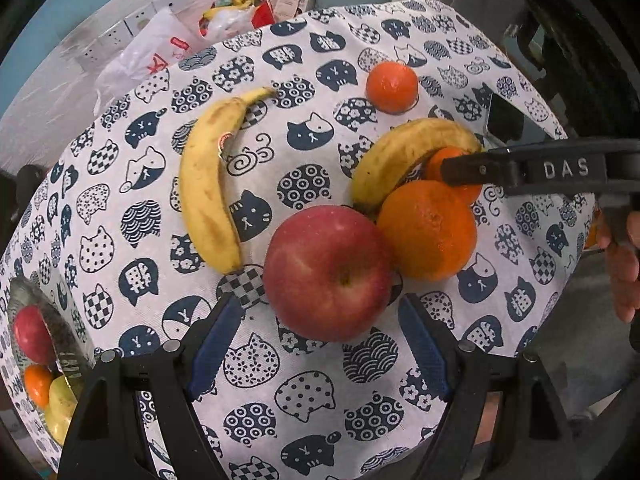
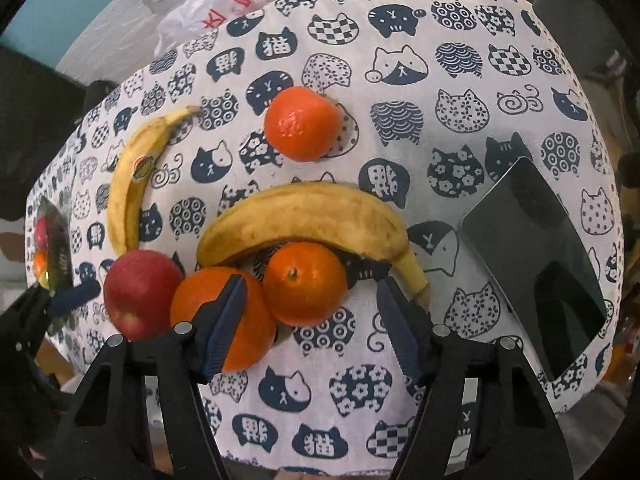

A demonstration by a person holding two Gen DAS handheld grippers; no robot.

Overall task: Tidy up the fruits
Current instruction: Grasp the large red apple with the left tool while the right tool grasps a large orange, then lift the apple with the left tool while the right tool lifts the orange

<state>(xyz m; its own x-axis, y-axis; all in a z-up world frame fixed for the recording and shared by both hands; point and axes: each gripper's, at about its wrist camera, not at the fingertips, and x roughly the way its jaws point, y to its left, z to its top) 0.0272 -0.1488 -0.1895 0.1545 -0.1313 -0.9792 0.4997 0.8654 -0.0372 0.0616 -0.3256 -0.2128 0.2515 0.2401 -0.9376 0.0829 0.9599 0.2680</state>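
Your left gripper is spread wide with the red apple sitting between its blue pads, slightly ahead of the tips and not yet touched; it is the nearer tool for that fruit, so a short push forward should seat it. Your right gripper is also open, its pads flanking the small mandarin, with the big orange under its left finger. The apple, orange and mandarin cluster near the table's front edge, touching each other. Above them a banana arches crosswise, stem toward the right edge. A second banana lies front to back, stem away. A bowl of fruit waits at the left edge.
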